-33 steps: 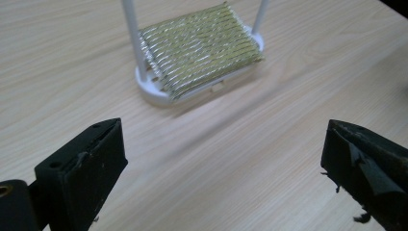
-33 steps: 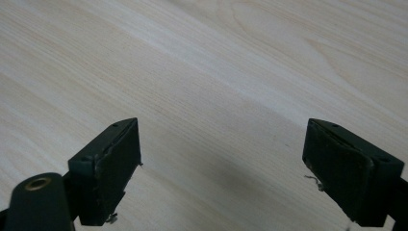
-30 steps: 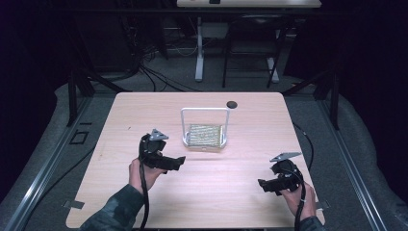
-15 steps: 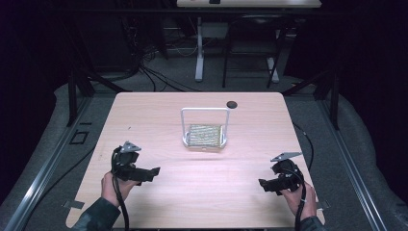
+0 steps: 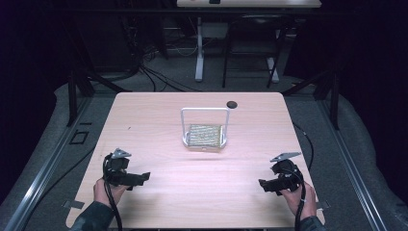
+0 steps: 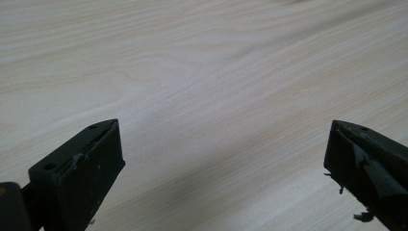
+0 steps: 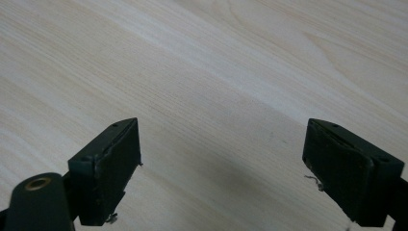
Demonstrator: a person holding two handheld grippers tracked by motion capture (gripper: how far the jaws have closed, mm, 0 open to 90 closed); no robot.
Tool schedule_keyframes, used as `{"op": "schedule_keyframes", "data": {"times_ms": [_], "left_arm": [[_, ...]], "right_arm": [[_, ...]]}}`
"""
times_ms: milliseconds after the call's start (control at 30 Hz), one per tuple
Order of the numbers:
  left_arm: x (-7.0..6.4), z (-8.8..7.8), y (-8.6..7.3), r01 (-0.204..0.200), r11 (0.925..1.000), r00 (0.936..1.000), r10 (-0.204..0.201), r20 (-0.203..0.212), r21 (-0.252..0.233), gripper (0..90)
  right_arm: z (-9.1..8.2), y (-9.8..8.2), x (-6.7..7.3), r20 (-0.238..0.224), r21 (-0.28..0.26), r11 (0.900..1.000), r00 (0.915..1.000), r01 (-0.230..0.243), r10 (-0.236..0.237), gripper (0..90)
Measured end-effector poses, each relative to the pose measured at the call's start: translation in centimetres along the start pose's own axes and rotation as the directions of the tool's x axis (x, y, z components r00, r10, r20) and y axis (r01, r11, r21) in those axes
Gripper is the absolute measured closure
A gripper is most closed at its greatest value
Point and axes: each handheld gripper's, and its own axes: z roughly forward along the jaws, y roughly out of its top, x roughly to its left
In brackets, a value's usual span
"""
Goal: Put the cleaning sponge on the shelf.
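Note:
A small metal wire rack (image 5: 204,127) with a woven pad on its base stands near the middle of the wooden table (image 5: 159,115). My left gripper (image 5: 143,177) is near the front left edge, jaws pointing right, well short of the rack. My right gripper (image 5: 263,184) is near the front right edge, jaws pointing left. In the left gripper view the left gripper (image 6: 221,159) has its jaws wide apart over bare wood. The right gripper (image 7: 221,159) in the right gripper view is likewise open with nothing between its jaws.
A small dark round object (image 5: 232,104) lies near the table's far edge behind the rack. Dark floor, cables and table legs surround the table. Bare wood stretches between the two grippers.
My left gripper has drawn back from near the rack toward the front left corner of the table. The right gripper has stayed in place.

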Motion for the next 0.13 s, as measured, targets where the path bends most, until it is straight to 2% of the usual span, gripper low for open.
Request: {"op": "schedule_keyframes", "data": {"times_ms": [133], "left_arm": [[-0.13,0.21,-0.07,-0.007,0.9999,0.9999,0.007,0.008,0.01,0.0]], "right_arm": [[0.12,-0.02,-0.01,-0.003,0.007,1.0,1.0,0.001,-0.001,12.7]]}}
